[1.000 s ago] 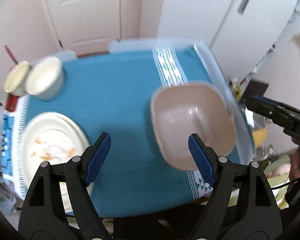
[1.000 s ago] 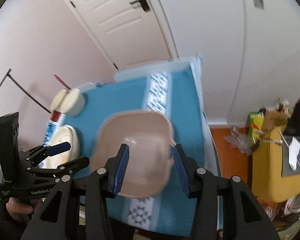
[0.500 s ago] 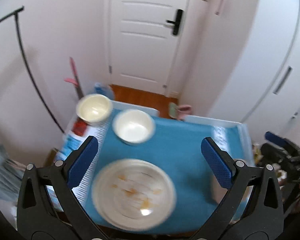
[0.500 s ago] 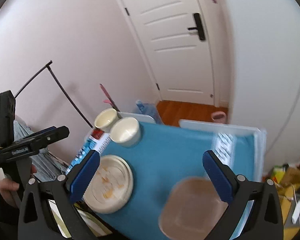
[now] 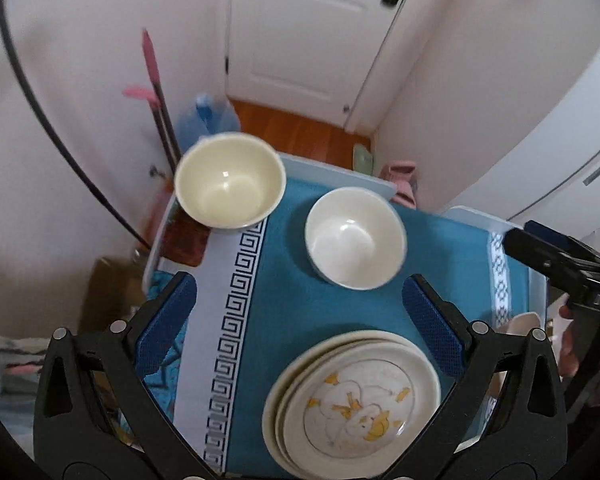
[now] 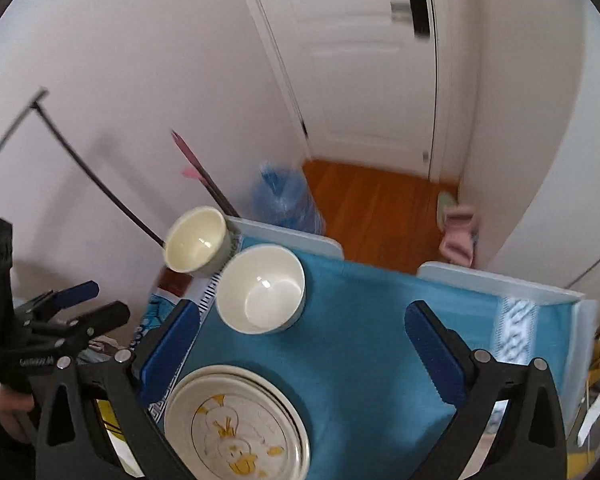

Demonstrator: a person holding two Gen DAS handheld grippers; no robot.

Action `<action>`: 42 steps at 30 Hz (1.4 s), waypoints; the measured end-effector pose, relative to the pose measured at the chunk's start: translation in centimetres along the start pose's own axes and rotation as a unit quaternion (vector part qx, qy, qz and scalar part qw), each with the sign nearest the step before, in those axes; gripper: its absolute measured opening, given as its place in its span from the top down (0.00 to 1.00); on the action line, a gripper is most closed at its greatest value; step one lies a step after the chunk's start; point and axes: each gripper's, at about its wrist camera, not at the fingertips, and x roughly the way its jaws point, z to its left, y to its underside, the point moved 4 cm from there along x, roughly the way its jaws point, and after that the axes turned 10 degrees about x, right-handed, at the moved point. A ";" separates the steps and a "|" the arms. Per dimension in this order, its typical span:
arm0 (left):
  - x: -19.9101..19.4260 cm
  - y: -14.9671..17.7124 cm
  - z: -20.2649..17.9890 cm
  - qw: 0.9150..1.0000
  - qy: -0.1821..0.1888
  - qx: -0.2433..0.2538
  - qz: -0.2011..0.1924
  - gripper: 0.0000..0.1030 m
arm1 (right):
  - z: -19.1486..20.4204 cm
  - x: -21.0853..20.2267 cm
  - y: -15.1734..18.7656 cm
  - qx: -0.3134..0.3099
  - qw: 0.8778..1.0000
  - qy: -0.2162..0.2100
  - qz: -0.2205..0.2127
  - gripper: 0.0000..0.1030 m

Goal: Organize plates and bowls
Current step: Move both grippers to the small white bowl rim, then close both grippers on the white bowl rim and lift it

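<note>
A stack of cream plates (image 5: 352, 404) with a yellow duck print sits at the near edge of the teal tablecloth (image 5: 452, 248). Beyond it stand a white bowl (image 5: 356, 238) and, at the far left corner, a cream bowl (image 5: 230, 180). My left gripper (image 5: 298, 304) hangs open and empty above the cloth between the plates and the white bowl. My right gripper (image 6: 303, 320) is open and empty too, over the plates (image 6: 236, 424) and just right of the white bowl (image 6: 260, 288). The cream bowl (image 6: 196, 240) sits farther left. A sliver of a beige bowl (image 5: 520, 322) shows at the right.
The table is small, with white edges (image 6: 500, 280) past the cloth. A white door (image 5: 312, 32), wooden floor (image 6: 372, 216), a blue water bottle (image 6: 284, 200), a pink-handled broom (image 5: 156, 92) and pink slippers (image 6: 458, 236) lie beyond. A hand (image 6: 8, 412) holds the left gripper.
Both grippers let go of the beige bowl at the table's right side, opened wide and swung left; the plates and the two round bowls are now under them.
</note>
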 end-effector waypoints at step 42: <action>13.3 -1.0 -2.8 0.992 0.045 0.070 0.091 0.86 | -0.3 13.6 1.9 0.078 0.988 0.011 0.132 0.86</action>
